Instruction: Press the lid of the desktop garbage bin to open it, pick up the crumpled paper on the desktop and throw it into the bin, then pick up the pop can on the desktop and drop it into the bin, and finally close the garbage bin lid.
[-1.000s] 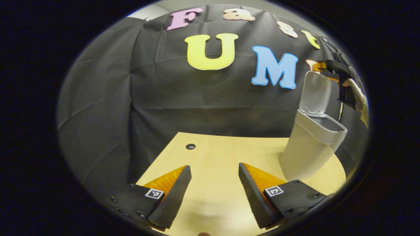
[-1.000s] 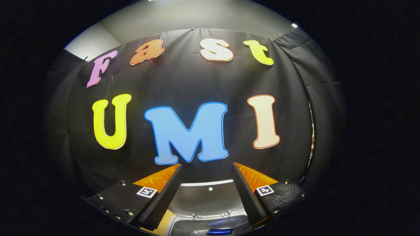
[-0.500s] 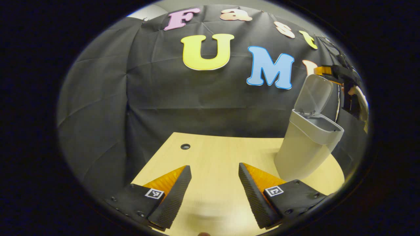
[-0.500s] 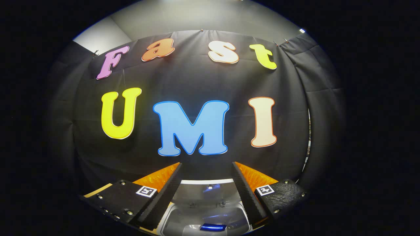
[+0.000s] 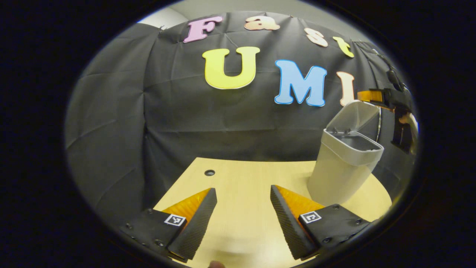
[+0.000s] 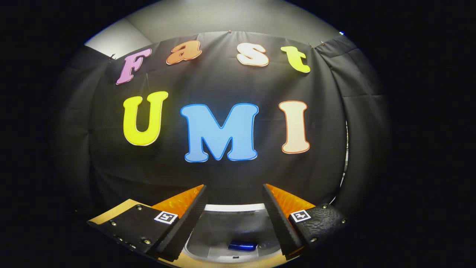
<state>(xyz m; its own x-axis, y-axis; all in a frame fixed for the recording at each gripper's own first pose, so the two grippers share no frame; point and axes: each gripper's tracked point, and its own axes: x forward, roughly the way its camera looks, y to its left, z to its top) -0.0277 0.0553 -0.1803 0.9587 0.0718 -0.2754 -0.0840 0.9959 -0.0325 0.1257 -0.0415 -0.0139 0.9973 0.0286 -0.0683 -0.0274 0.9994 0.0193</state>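
Here the right gripper (image 6: pixel 234 195), spread and empty, hovers just above the bin's half-lowered lid (image 6: pixel 232 227).

Both views are sharp at centre and bend strongly toward the edges. In the left gripper view even overhead light brightens the table (image 5: pixel 241 178), and a soft blurred shadow lies on it near the bottom edge. The right gripper view dims toward its rim.
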